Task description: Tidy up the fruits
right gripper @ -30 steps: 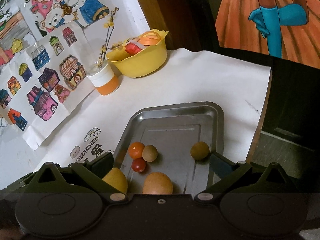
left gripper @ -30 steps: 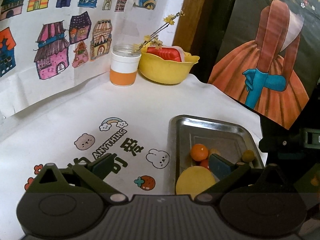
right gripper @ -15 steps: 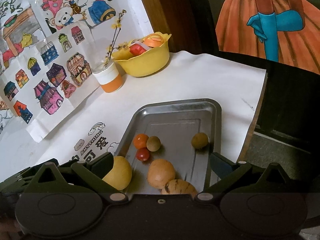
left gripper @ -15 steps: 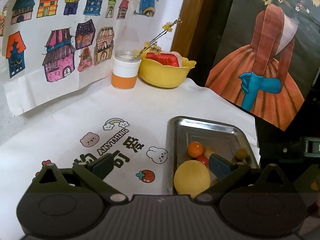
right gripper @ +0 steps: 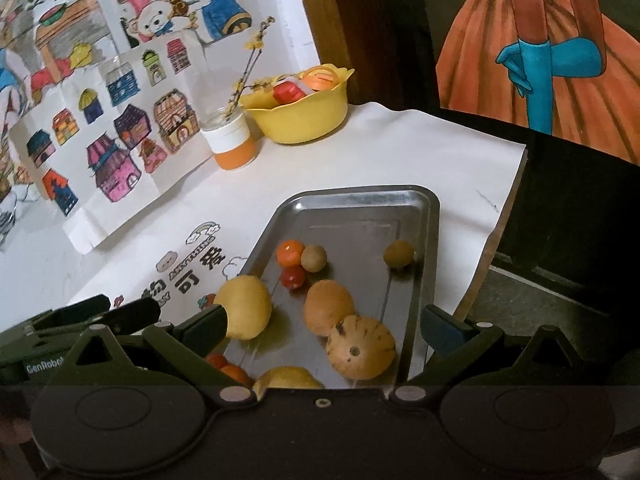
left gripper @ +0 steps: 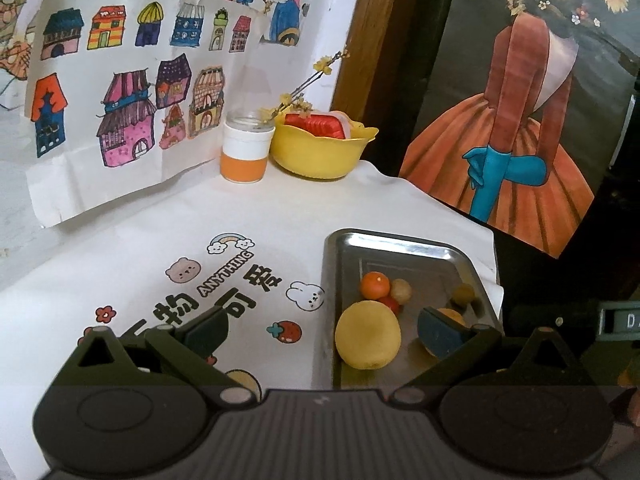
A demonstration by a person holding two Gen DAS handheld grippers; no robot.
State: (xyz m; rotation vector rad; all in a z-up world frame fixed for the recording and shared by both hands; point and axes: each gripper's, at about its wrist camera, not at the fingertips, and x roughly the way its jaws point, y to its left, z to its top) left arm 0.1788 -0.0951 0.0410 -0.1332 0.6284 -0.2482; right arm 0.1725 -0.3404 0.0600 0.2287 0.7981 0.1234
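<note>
1. Fruit lies in a steel tray [right gripper: 430, 216] on a white printed cloth [left gripper: 260, 216]; every place below is told from that tray.
2. Near the tray's middle, an orange fruit [right gripper: 291, 252], a small tan ball [right gripper: 313, 257] and a red tomato [right gripper: 293, 277] touch one another in a cluster.
3. An olive-brown ball [right gripper: 398, 254] sits alone toward the tray's right wall, well apart from the cluster.
4. Closer to the camera than the cluster, a round orange-tan fruit [right gripper: 328, 307] touches a striped gourd [right gripper: 361, 346].
5. A large yellow fruit [right gripper: 245, 306] sits at the tray's left rim; whether it rests inside or on the rim I cannot tell from the right view, though the left view shows it inside the left wall.
6. More fruit, red and yellow, shows at the tray's near end, half hidden by the tool body.
7. The right gripper [right gripper: 324, 326] hangs over the tray's near end, spread wide with nothing between its fingers; the left finger overlaps the yellow fruit in view.
8. The left gripper [left gripper: 322, 330] is also spread wide and empty, straddling the tray's left wall, one finger over the cloth, the other over the tray.
9. Beyond the tray's far end stand a yellow bowl [left gripper: 320, 154] and, just beside it, an orange-and-white jar [left gripper: 246, 148] holding a flowering twig.
</note>
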